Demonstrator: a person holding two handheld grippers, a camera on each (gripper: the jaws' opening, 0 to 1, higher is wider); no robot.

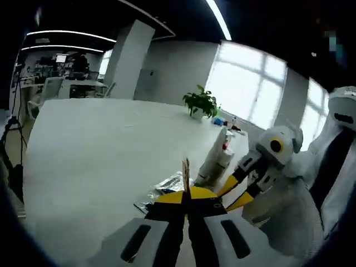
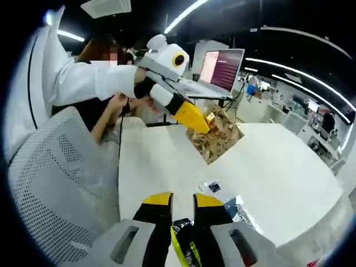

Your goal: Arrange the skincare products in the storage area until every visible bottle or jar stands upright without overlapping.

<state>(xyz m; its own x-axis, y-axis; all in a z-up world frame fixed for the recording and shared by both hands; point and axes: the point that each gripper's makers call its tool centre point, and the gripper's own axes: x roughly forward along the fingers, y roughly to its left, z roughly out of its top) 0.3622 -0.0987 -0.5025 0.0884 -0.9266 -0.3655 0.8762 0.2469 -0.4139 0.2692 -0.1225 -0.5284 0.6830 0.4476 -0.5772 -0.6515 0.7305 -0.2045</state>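
Grip first: the left gripper is clamped on the edge of a thin gold-patterned packet, held in the air above the white worktop, while the right gripper has its jaws nearly together on a dark yellow-striped item I cannot identify. White bottles stand upright beyond a crumpled wrapper. Lowering the packet slowly onto bare worktop beside the bottles, not against them, seems safest.
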